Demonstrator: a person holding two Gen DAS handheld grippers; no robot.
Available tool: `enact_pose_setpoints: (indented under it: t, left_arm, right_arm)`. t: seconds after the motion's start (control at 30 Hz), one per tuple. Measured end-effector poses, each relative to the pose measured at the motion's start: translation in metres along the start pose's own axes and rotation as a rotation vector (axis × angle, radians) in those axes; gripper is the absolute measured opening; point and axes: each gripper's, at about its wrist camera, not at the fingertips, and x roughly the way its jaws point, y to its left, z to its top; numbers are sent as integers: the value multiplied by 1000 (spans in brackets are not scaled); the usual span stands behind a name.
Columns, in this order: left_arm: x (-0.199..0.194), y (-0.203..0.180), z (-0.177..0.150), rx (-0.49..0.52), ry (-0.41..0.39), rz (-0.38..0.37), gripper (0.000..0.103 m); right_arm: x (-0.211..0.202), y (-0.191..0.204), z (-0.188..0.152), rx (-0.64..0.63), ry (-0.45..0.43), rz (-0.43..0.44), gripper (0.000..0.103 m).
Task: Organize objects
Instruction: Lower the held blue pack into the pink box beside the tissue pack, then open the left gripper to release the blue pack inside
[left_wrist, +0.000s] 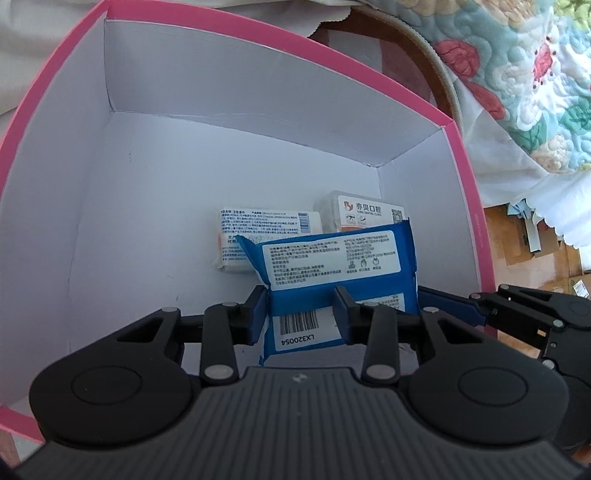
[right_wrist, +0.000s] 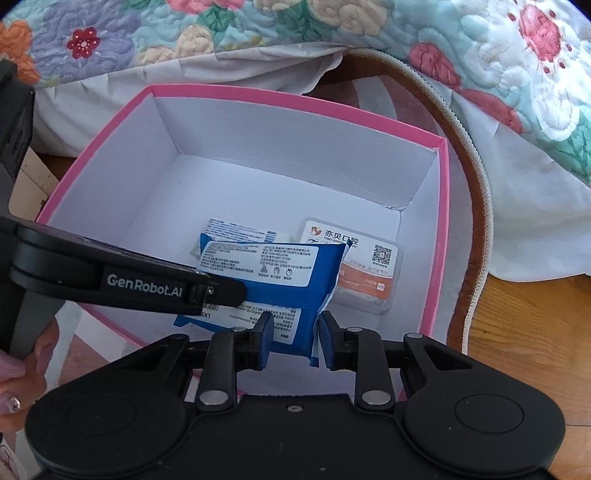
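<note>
We hold the blue packet (left_wrist: 334, 273) with both grippers, left gripper (left_wrist: 300, 314) and right gripper (right_wrist: 295, 334) each clamped on its near edge, inside the pink box (left_wrist: 463, 206). Ahead lie two white packs (left_wrist: 258, 236); uneven release could tip the packet onto them.

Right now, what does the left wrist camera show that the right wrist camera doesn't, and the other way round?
Only the left wrist view shows the barcode label on the blue wipes pack and cardboard pieces on the floor past the box.

Only the right wrist view shows the person's hand and the QR code on the clear dental floss box.

Both show the pink box, the white wipes pack inside, the floral quilt, and the left gripper and right gripper each shut on the blue pack.
</note>
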Motion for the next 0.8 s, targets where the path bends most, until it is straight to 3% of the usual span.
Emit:
enact_pose_setpoints:
  t: [0.1, 0.23, 0.57, 0.8]
  left_arm:
    - [3, -1, 0, -2, -3, 1, 35]
    - [7, -2, -1, -13, -5, -20, 30]
    - [4, -16, 7, 18, -40, 29, 30]
    - [-34, -15, 0, 33, -87, 92, 30]
  right_arm:
    - [1, -2, -1, 3, 2, -4, 32]
    - [-4, 3, -2, -72, -50, -87, 31]
    - [-43, -13, -17, -23, -148, 54, 32]
    - [-64, -16, -28, -18, -180, 112, 32]
